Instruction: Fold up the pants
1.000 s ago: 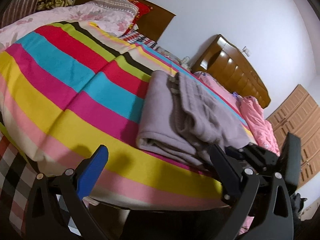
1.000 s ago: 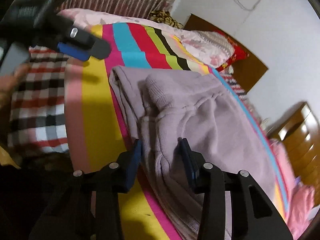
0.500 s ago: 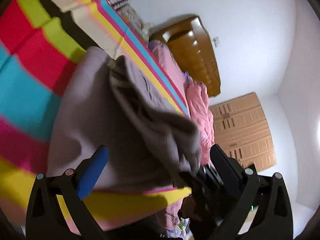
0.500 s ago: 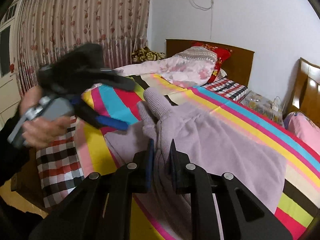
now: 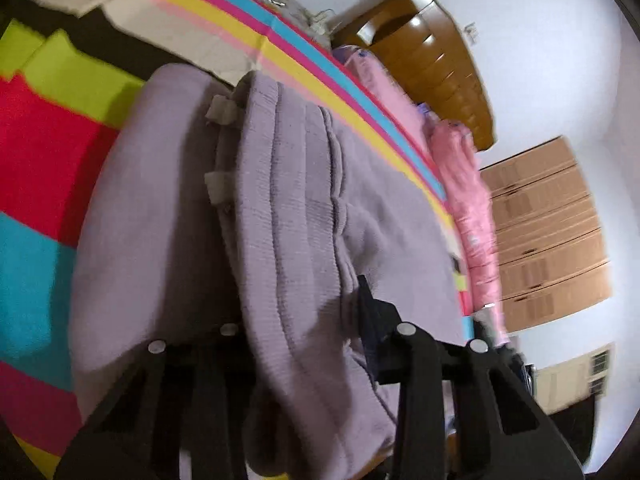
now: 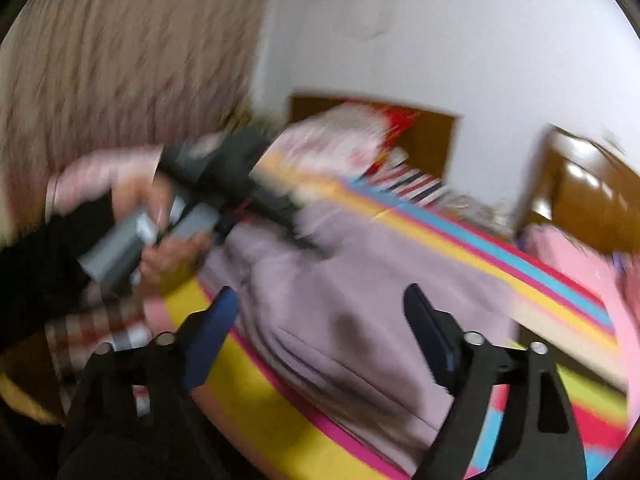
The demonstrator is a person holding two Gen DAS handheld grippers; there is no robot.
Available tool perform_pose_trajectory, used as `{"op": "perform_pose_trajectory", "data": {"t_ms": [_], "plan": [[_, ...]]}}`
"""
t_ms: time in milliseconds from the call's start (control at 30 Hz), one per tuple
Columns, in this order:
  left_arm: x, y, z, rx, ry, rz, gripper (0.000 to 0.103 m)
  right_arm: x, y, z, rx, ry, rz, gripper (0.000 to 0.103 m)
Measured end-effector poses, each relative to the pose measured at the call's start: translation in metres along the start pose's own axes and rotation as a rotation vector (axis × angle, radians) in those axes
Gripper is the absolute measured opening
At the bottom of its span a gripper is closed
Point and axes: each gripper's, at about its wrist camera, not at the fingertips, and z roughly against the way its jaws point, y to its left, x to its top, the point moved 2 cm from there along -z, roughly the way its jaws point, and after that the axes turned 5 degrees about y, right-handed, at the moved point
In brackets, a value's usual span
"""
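Note:
Lilac knit pants [image 5: 168, 216] lie partly folded on a bed with a bright striped blanket [image 5: 36, 148]. In the left wrist view my left gripper [image 5: 298, 320] is closed on a thick fold of the pants at the waistband side, the cloth bulging between its fingers. In the right wrist view, which is blurred, my right gripper [image 6: 320, 320] is open and empty just above the near edge of the pants [image 6: 340, 300]. The left gripper [image 6: 240, 196] and the hand holding it show there at the left, over the pants.
A second bed with a pink quilt [image 5: 468, 184] and a wooden headboard [image 5: 432, 52] stands beyond. A wooden wardrobe [image 5: 548, 232] is at the far right. A checked cloth [image 6: 100, 332] hangs at the bed's near left edge. Curtains [image 6: 120, 60] hang behind.
My right gripper has let go of the pants fold and opened wide. My left gripper has moved in and closed on the pants fold.

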Motion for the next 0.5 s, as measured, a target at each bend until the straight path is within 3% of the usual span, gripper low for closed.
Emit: {"op": "perform_pose_trajectory", "data": {"t_ms": [67, 233, 367, 500], "plan": [[0.0, 0.004, 0.0, -0.016, -0.006, -0.008, 0.036, -0.02, -0.03, 0.022, -0.062, 0.017, -0.148, 0.089], [-0.004, 0.005, -0.001, -0.028, -0.014, -0.01, 0.04, -0.086, -0.064, 0.036, -0.246, 0.206, -0.33, 0.088], [-0.006, 0.006, 0.001, -0.036, -0.014, -0.009, 0.04, -0.089, -0.068, 0.024, -0.295, 0.21, -0.391, 0.086], [-0.005, 0.006, 0.005, -0.024, -0.012, -0.005, 0.039, -0.077, -0.065, -0.003, -0.36, 0.238, -0.307, 0.086]]}}
